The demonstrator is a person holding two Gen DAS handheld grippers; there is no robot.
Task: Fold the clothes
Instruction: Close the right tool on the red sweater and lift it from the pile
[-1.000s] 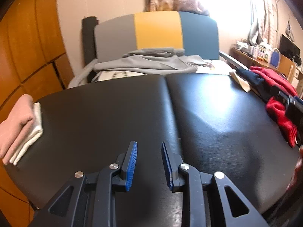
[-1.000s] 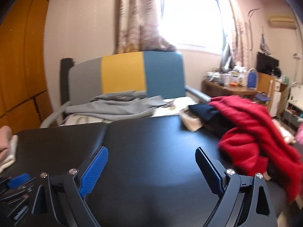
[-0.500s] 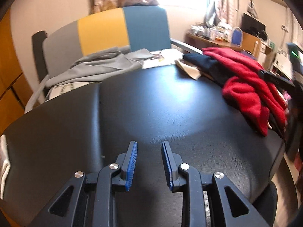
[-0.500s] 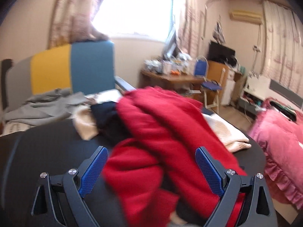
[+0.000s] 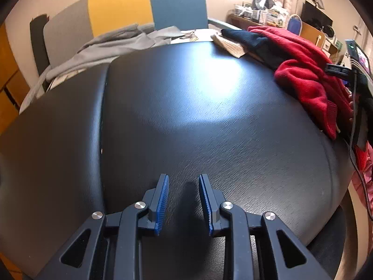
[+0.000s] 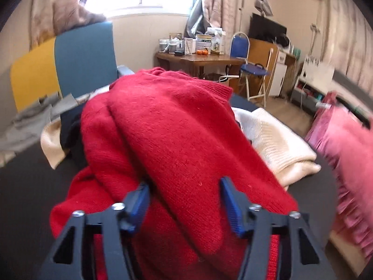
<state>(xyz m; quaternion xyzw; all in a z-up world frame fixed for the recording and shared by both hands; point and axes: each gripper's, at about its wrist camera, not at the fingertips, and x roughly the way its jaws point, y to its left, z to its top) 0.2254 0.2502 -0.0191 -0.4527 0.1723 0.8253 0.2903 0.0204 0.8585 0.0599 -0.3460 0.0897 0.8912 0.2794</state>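
Right gripper sat apart astride the rumpled red sweater at 12 o'clock — a clean hem pinch seemed wise; left gripper apart, holding nothing.

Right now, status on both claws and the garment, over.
Left claw open, empty, over bare black padded table. Right claw open, straddling fold of red knit sweater, not clamped. Cream knit and dark navy garment piled alongside.

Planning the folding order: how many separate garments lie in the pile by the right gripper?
4 visible: red sweater on top, a dark navy item under its left side, a beige knit further left, and a cream knit to the right. More may be hidden underneath.
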